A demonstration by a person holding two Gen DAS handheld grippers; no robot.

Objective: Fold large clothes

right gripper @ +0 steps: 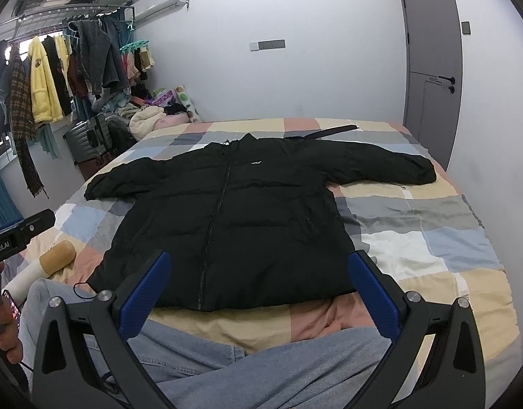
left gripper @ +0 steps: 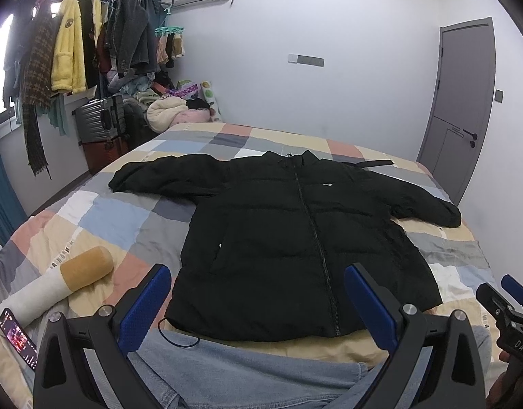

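because the black jacket (left gripper: 288,238) lies flat on the bed (left gripper: 125,211), sleeves spread for folding, both the left gripper (left gripper: 258,310) and right gripper (right gripper: 259,293) wait above its hem, fingers spread wide, holding nothing.

We see even, soft indoor light, moderately bright. Daylight enters through the window (left gripper: 0,68), blown out to glare. Shadows are faint. Strong fisheye bending and dark vignetting mark the edges. Focus is sharp; black jacket (left gripper: 295,238) detail is crushed.
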